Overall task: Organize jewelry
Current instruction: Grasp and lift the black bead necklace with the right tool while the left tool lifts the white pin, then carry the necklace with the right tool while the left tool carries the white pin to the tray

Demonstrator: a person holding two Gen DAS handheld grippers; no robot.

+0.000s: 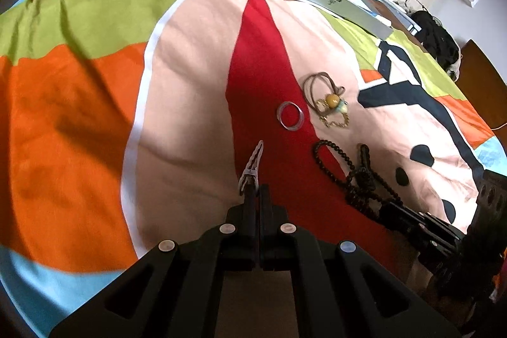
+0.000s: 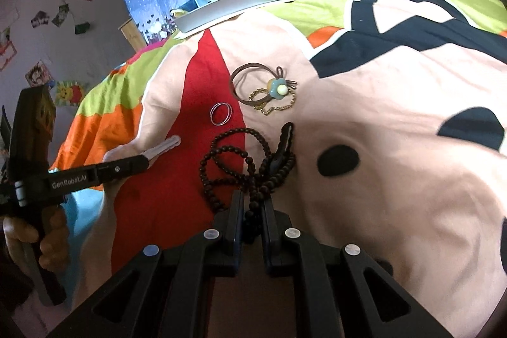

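Left claw (image 2: pixel 149 159), marked "GenRobot.AI", pinches hair clip (image 1: pixel 252 168); right claw (image 2: pixel 253 205) grips beads (image 2: pixel 240 160).

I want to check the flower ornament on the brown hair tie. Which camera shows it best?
The right wrist view: the hair tie lies open, and its blue flower ornament faces the camera. In the left wrist view the ornament is seen sideways, smaller and blurred.
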